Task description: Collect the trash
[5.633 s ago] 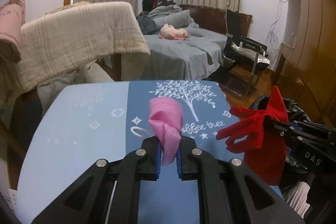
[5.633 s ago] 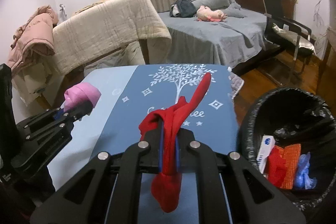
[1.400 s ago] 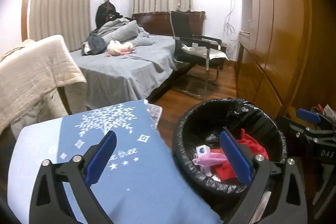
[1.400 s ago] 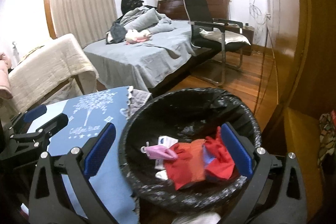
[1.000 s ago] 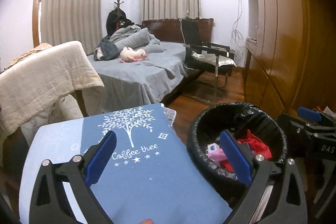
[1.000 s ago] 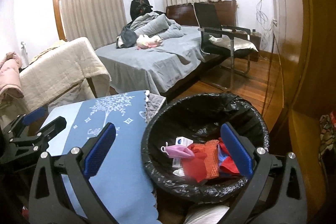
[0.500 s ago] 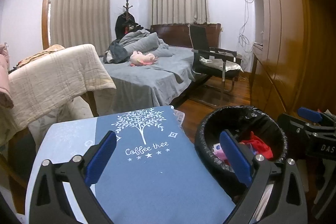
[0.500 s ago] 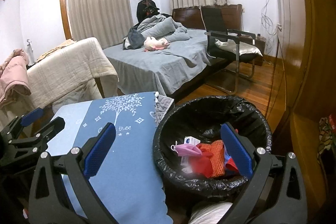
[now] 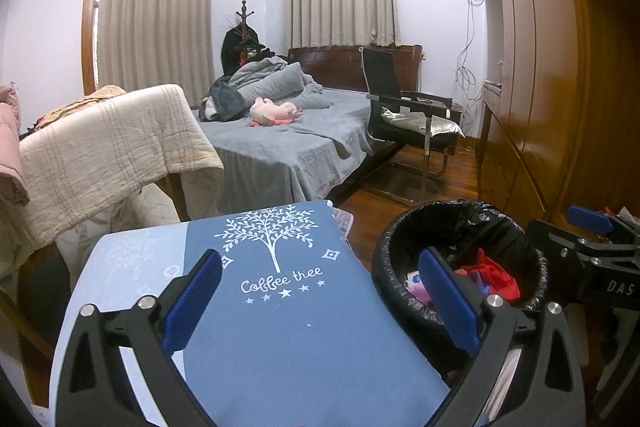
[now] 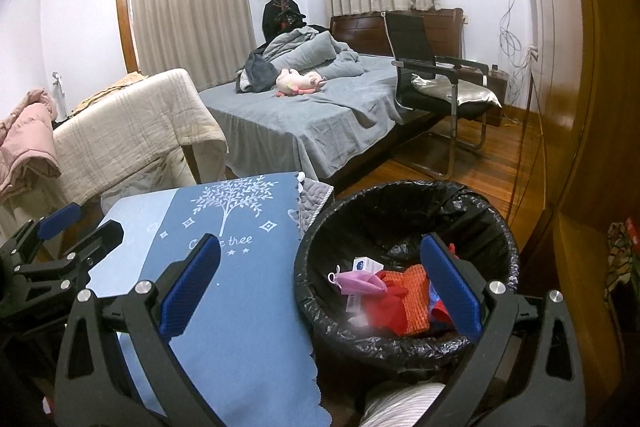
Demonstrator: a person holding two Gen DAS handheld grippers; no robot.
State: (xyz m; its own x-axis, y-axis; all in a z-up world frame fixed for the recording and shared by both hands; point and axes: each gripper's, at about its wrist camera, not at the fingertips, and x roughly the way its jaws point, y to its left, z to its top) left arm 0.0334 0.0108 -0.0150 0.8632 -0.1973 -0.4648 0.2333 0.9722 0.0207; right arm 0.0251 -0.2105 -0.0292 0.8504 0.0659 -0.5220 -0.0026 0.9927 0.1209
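Both claws pulled back, wide, empty; bin (image 10: 404, 211) holds pink mask (image 10: 358, 281), red glove (image 10: 386, 311), orange cloth (image 10: 416, 293).

A blue tree-print tablecloth (image 9: 280, 327) covers the table, beside the bin (image 10: 404, 343) on the wooden floor (image 10: 500, 163).

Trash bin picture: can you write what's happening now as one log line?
left gripper: open, empty | right gripper: open, empty | pink mask, red glove: in trash bin | tablecloth: bare

My left gripper (image 9: 320, 291) hangs wide apart and empty over the blue tablecloth (image 9: 288, 339). Just right, the black-lined bin (image 9: 400, 255) holds red cloth (image 9: 494, 273).
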